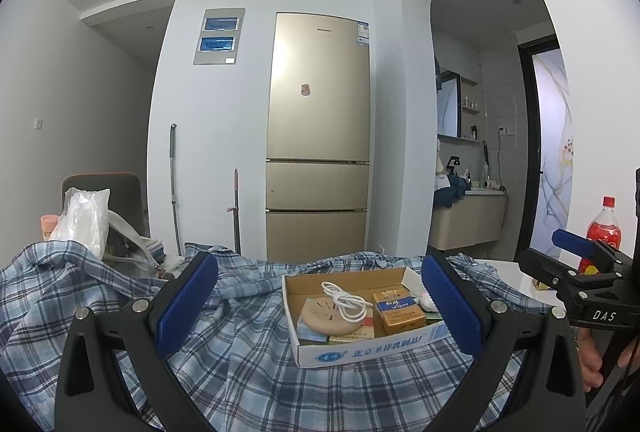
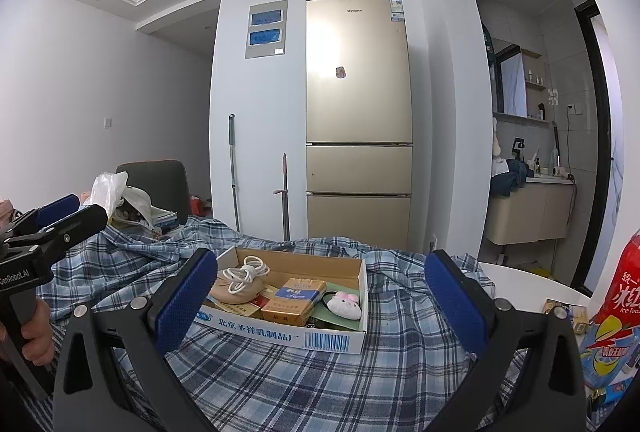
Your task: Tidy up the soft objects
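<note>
Left gripper (image 1: 318,306): jaws spread wide, blue pads (image 1: 186,302) facing each other, nothing between them, held level | Right gripper (image 2: 320,306): jaws equally wide, empty, level beside the left | Hands: a right hand (image 1: 596,356) and a left hand (image 2: 34,332) each grip a black handle.

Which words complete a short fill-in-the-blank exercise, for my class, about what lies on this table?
1. The white coiled cable rests on the round ____ pouch.
2. The shallow cardboard box sits on a blue ____ shirt.
3. The small white plush toy has a ____ bow.
4. Both the left gripper and the right gripper are ____.

Missing words: beige; plaid; pink; open
</note>
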`<control>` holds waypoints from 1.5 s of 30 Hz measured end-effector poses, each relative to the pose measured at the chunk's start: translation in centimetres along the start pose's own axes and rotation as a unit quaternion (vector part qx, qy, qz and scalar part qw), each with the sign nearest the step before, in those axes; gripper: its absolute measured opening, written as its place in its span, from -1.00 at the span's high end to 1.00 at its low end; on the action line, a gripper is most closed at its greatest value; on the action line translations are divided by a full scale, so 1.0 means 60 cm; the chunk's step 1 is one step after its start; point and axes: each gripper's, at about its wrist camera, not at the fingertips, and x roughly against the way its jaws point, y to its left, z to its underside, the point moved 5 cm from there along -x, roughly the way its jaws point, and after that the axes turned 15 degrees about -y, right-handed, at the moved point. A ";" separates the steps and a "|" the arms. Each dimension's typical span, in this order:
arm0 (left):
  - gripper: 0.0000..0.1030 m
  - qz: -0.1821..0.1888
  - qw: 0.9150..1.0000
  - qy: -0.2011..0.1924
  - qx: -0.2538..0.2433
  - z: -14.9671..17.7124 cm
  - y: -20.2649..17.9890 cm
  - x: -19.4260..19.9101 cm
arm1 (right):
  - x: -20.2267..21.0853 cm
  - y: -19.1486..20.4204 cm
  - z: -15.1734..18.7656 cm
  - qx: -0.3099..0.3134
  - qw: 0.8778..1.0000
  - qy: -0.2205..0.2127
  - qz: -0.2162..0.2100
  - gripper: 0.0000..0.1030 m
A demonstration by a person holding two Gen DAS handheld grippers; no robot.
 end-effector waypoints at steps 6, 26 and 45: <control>-1.00 0.000 1.000 0.000 -0.007 0.001 -0.005 0.001 | -0.003 0.000 0.003 -0.002 1.000 0.004 0.001 -1.00; -1.00 -0.003 1.000 0.013 0.003 0.004 0.007 -0.006 | -0.002 -0.001 0.008 -0.004 1.000 0.004 0.005 -1.00; -1.00 -0.007 1.000 0.017 0.015 0.006 0.010 -0.008 | 0.000 0.000 0.007 -0.005 1.000 0.006 0.007 -1.00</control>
